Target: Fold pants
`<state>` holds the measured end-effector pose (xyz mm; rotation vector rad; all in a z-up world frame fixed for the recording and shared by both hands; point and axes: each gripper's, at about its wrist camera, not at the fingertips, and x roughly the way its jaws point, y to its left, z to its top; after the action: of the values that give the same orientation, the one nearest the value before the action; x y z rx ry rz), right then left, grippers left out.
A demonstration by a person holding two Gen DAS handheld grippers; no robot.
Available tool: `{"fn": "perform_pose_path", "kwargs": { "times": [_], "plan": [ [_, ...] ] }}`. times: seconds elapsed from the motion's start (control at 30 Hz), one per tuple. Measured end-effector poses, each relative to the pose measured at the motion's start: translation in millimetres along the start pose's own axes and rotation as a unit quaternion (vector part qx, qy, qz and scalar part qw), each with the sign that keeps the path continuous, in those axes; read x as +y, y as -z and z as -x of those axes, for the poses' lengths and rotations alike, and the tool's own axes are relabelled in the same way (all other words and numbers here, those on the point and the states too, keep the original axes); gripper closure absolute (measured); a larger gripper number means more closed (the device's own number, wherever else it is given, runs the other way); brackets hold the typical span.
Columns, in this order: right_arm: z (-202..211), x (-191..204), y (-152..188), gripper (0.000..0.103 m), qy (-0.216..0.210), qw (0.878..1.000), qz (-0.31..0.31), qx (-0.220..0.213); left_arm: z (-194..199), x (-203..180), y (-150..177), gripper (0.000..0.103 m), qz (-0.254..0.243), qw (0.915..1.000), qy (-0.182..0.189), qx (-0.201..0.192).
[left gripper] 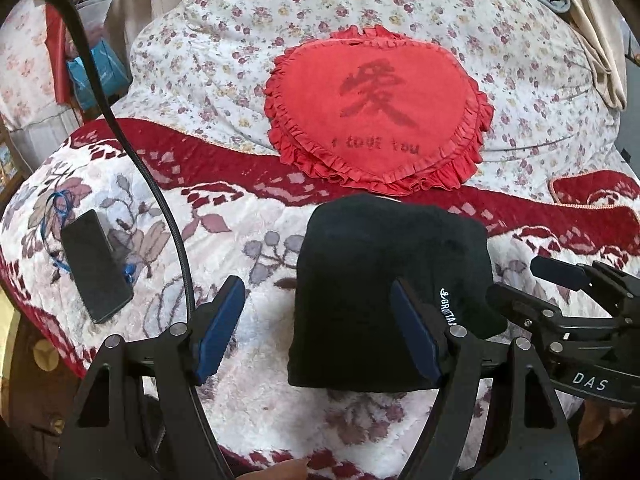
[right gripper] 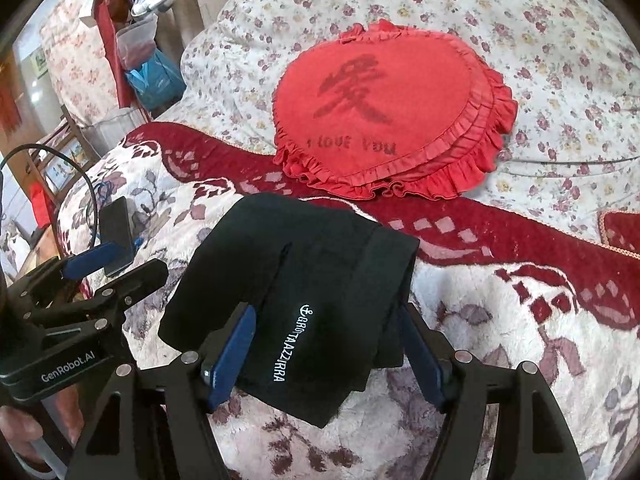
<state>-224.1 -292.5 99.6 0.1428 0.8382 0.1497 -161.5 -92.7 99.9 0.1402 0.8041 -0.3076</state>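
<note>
The black pants (left gripper: 384, 280) lie folded into a compact bundle on the floral blanket, with white lettering on one side; they also show in the right wrist view (right gripper: 304, 292). My left gripper (left gripper: 316, 322) is open and empty; its right finger rests against the bundle's left part. My right gripper (right gripper: 328, 348) is open, its two blue-padded fingers standing either side of the bundle's near end. The right gripper (left gripper: 532, 280) also shows at the right of the left wrist view. The left gripper (right gripper: 112, 262) shows at the left of the right wrist view.
A red heart-shaped cushion (left gripper: 376, 112) lies behind the pants on a floral duvet (left gripper: 224, 40). A black phone (left gripper: 94, 266) with a blue cord lies on the blanket (left gripper: 248, 360) at the left. A black cable (left gripper: 132, 152) arcs over the bed. Clutter stands beyond the bed's left edge.
</note>
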Motion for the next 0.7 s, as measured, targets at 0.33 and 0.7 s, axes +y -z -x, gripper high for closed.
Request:
{"fn": "perform_pose_path", "kwargs": {
  "times": [0.33, 0.7],
  "plan": [
    [-6, 2, 1, 0.032, -0.001, 1.0, -0.001, 0.01, -5, 1, 1, 0.027, 0.004, 0.9999, 0.006, 0.009],
    [-10, 4, 2, 0.032, -0.004, 1.0, 0.001, 0.017, -12, 2, 4, 0.027, 0.007, 0.9997, 0.013, 0.02]
  ]
}}
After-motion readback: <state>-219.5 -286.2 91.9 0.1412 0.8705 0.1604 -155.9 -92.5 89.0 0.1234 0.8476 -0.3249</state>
